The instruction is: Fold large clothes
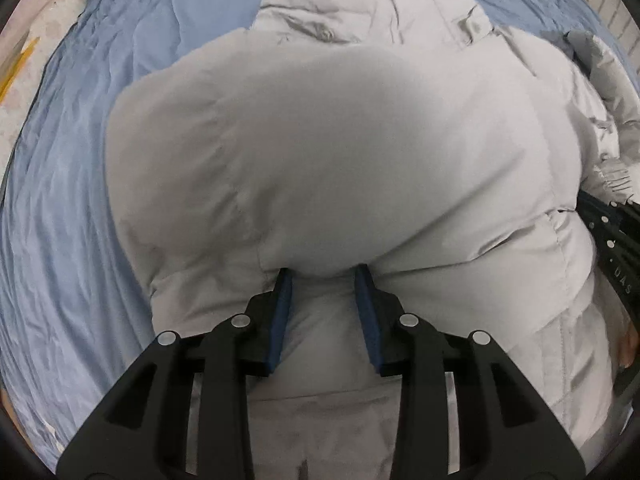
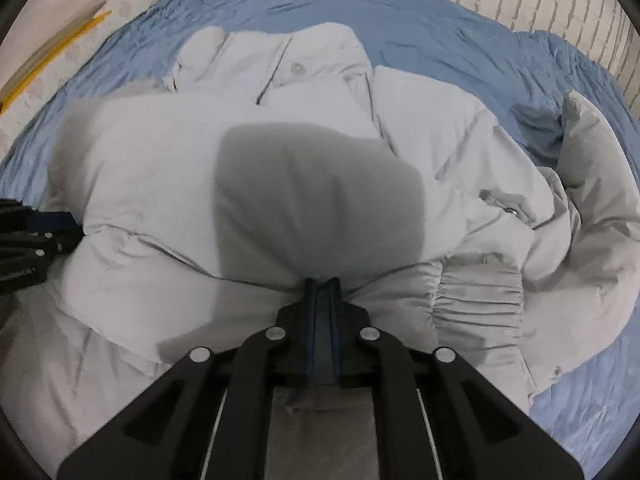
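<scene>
Jacket [image 1: 320, 152] bulges over the blue sheet [image 1: 60, 200] in the left wrist view, a thick fold wedged between the left gripper [image 1: 323, 280], jaws part-spread on it. Over to the right wrist view: right gripper [image 2: 321, 282] pinches the same hem edge thin, collar [image 2: 280, 64] lying beyond, both hands side by side.

Lettering appears on the black gripper bodies only — "DAS" in pale letters on the right gripper [image 1: 618, 248] at right, and a blurred, illegible white line on the left gripper [image 2: 28, 248] at left.
</scene>
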The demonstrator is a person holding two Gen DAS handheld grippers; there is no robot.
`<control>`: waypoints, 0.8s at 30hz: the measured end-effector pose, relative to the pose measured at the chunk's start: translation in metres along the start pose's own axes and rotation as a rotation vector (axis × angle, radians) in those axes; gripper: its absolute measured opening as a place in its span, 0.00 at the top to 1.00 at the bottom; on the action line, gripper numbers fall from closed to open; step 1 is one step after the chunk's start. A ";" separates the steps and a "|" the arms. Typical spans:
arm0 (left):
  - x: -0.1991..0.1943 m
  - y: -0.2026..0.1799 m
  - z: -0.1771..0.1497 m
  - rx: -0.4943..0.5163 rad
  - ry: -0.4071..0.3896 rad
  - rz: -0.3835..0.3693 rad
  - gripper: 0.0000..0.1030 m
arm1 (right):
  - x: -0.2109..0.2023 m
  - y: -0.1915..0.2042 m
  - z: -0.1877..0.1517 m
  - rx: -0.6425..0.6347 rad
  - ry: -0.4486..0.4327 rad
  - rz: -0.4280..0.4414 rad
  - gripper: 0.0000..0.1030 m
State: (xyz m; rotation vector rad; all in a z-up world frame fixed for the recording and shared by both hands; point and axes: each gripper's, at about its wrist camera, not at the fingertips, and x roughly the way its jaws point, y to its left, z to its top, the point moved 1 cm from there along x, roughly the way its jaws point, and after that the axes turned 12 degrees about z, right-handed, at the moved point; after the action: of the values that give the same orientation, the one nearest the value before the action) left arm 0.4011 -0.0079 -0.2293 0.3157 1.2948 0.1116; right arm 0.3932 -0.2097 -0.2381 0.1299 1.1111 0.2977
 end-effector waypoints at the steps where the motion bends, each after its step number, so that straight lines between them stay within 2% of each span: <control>1: 0.003 0.000 0.002 0.004 0.002 0.012 0.67 | 0.003 0.001 0.000 -0.005 0.003 -0.009 0.94; 4: 0.001 -0.002 0.004 0.013 0.000 0.050 0.67 | 0.007 0.003 0.003 0.006 0.018 -0.019 0.95; 6: -0.008 -0.018 0.005 0.004 -0.004 0.032 0.66 | -0.001 0.001 0.003 0.018 0.018 0.011 0.94; 8: -0.019 -0.014 0.002 0.009 -0.024 0.017 0.62 | -0.018 -0.003 0.002 0.022 0.007 0.042 0.90; 9: -0.025 -0.012 0.000 0.015 -0.046 0.030 0.51 | -0.036 -0.007 0.001 0.013 -0.037 0.061 0.73; 10: -0.032 -0.010 -0.002 0.018 -0.074 0.052 0.35 | -0.054 -0.013 0.000 0.001 -0.084 0.053 0.46; 12: -0.047 -0.003 -0.005 0.013 -0.140 0.092 0.21 | -0.086 -0.029 -0.001 -0.016 -0.175 -0.025 0.30; 14: -0.060 0.006 -0.005 -0.006 -0.186 0.075 0.16 | -0.105 -0.052 0.000 -0.006 -0.212 -0.099 0.30; 17: -0.074 0.028 0.007 -0.072 -0.217 0.045 0.08 | -0.128 -0.119 0.007 0.107 -0.252 -0.206 0.26; 20: -0.066 0.046 0.018 -0.118 -0.206 0.021 0.07 | -0.138 -0.195 0.010 0.280 -0.298 -0.210 0.22; 23: -0.058 0.044 0.010 -0.122 -0.189 0.065 0.07 | -0.139 -0.256 0.011 0.415 -0.303 -0.241 0.22; 24: -0.055 0.047 0.009 -0.124 -0.185 0.079 0.07 | -0.136 -0.272 0.013 0.448 -0.308 -0.225 0.22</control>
State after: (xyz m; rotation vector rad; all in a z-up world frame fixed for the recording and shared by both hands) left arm 0.3992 0.0215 -0.1626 0.2644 1.0878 0.2236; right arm 0.3954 -0.5089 -0.1835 0.4305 0.8607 -0.1736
